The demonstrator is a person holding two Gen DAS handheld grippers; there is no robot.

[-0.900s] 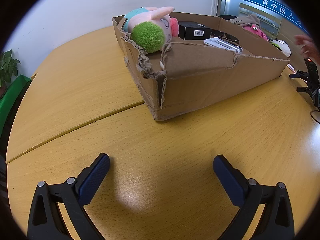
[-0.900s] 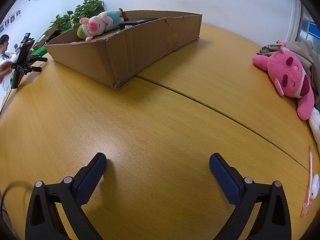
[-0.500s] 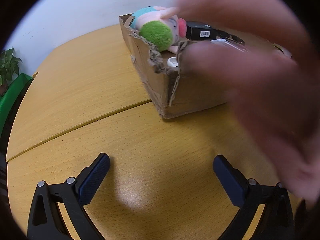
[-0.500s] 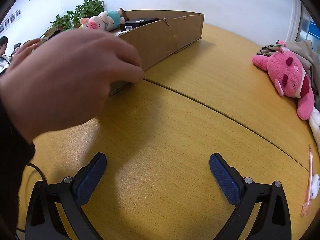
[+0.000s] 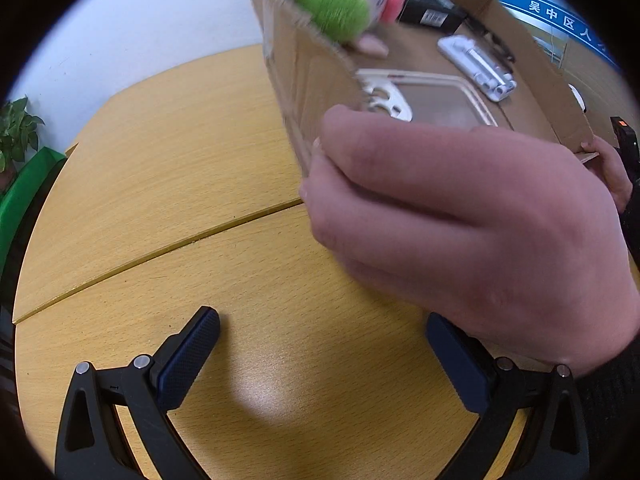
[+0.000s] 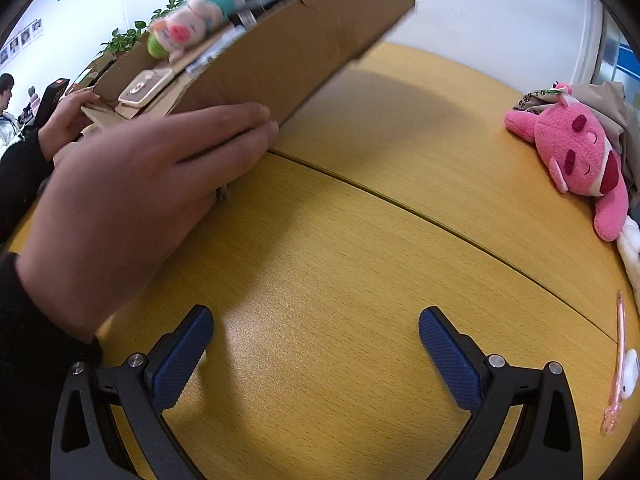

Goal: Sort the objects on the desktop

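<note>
Both grippers sit idle here: the left gripper and the right gripper each hang over bare table with jaws spread as wide as they go and nothing between the pads. The action belongs to bare hands. A hand close to the lens grips the near corner of the box, and a second hand holds the far edge; the box is tipped up off the table, its open top leaning toward the camera. Inside, a pig plush lies against the high end, with a black carton, a white clip and a clear case lower down. From the right wrist, a pink plush and a pink pen lie at the table's right side, well apart from the box. This looks like setup: the box seems about to be emptied, so sorting proper has not begun, and the grippers will likely have to wait for the objects to land and settle. Half a second ago the box stood flat and the hand was only reaching in; now it is lifted and tilted, and the contents blur.
</note>
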